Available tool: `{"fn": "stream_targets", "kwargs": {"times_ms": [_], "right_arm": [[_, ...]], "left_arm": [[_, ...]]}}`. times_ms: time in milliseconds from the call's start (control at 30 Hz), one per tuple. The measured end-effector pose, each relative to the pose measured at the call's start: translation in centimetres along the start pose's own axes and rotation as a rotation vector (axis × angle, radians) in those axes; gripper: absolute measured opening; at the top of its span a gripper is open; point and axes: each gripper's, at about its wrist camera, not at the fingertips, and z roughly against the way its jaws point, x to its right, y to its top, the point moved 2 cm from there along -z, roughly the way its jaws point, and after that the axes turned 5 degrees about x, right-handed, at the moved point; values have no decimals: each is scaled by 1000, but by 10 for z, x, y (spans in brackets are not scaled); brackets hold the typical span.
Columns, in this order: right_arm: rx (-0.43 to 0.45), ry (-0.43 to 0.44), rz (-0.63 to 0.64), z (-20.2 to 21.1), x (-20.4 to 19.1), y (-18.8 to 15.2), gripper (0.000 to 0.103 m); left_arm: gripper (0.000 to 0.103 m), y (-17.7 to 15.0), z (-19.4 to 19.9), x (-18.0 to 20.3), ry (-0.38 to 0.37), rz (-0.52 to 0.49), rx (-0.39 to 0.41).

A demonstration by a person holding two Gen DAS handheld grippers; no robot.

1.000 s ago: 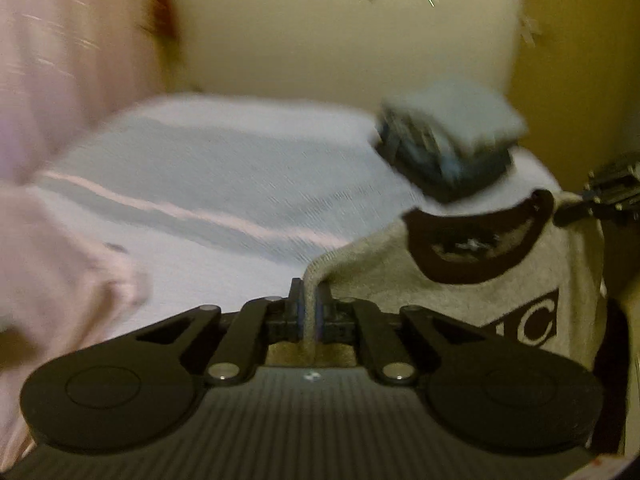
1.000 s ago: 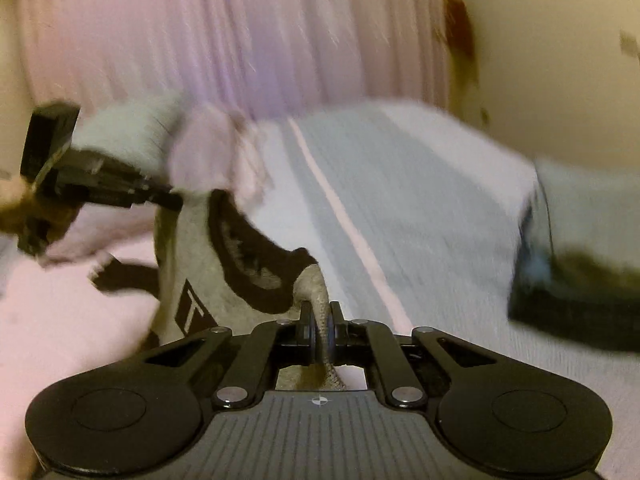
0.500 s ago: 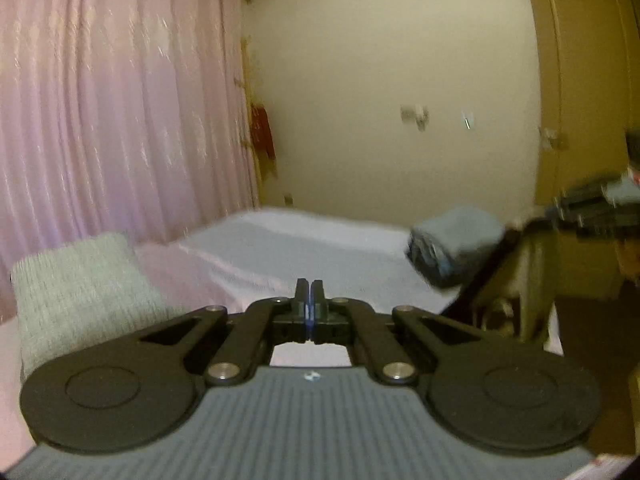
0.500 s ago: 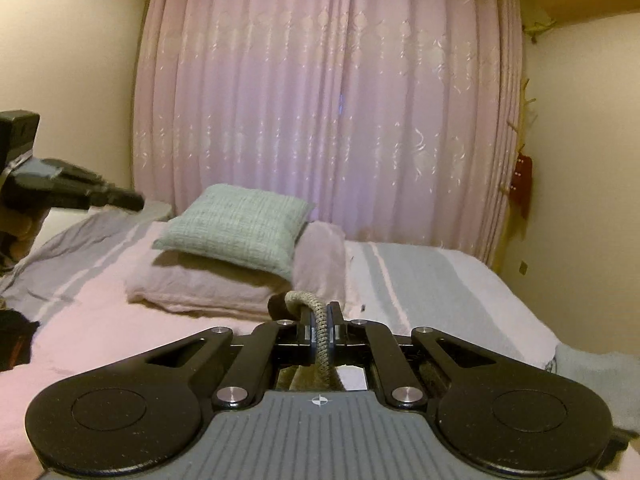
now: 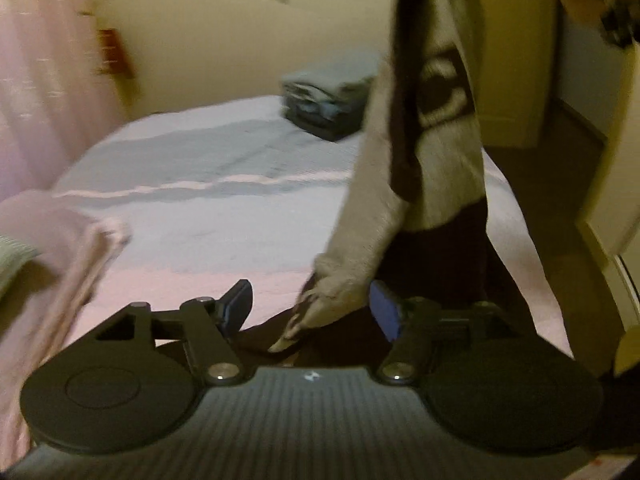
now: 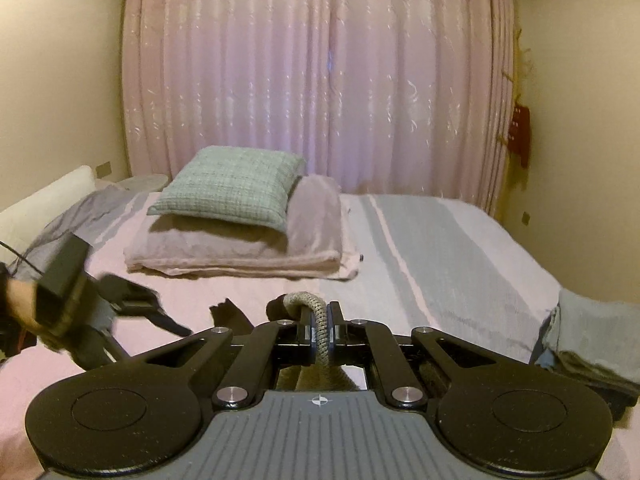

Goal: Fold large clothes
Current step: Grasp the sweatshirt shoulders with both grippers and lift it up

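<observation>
**Left fingers open around the hanging sleeve**

The right gripper is clamped on a thick grey knit edge of the sweater, which rises between its fingers and drops away beneath them. Seen from the left wrist, the garment hangs from above as a long grey and dark drape, over the near edge of the bed.

The change is on the left. Half a second ago the left gripper was pressed together on nothing, facing the wall across the bed; a second ago it pinched the grey fabric. Now its jaws have just been opening and stand apart, and the sweater's sleeve end hangs between the fingers, nearer the right-hand one. No pad appears to press on it, though blur hides fine contact.

For the fold this reads as a regrasp: one corner is held high, and the left side is lining up to catch a lower point so the garment can be spread flat. The stack of folded clothes lies well beyond the fingers, at the bed's far side.
</observation>
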Motion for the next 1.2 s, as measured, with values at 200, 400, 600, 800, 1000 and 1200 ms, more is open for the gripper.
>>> {"fn": "stream_targets", "kwargs": {"times_ms": [200, 400, 600, 800, 1000, 1200], "right_arm": [[-37, 13, -14, -16, 34, -3, 1], [-49, 25, -26, -30, 56, -4, 1], [29, 45, 16, -9, 53, 13, 1], [201, 81, 129, 49, -9, 49, 1], [398, 72, 193, 157, -85, 85, 1], [527, 55, 280, 266, -140, 112, 1]], "left_arm": [[53, 5, -60, -1, -132, -92, 26], [6, 15, -74, -20, -120, -27, -23], [6, 58, 34, -59, 172, 69, 91], [6, 103, 189, -32, 422, 23, 205], [6, 128, 335, 60, 581, -42, 295], [6, 152, 449, 143, 649, -53, 362]]}}
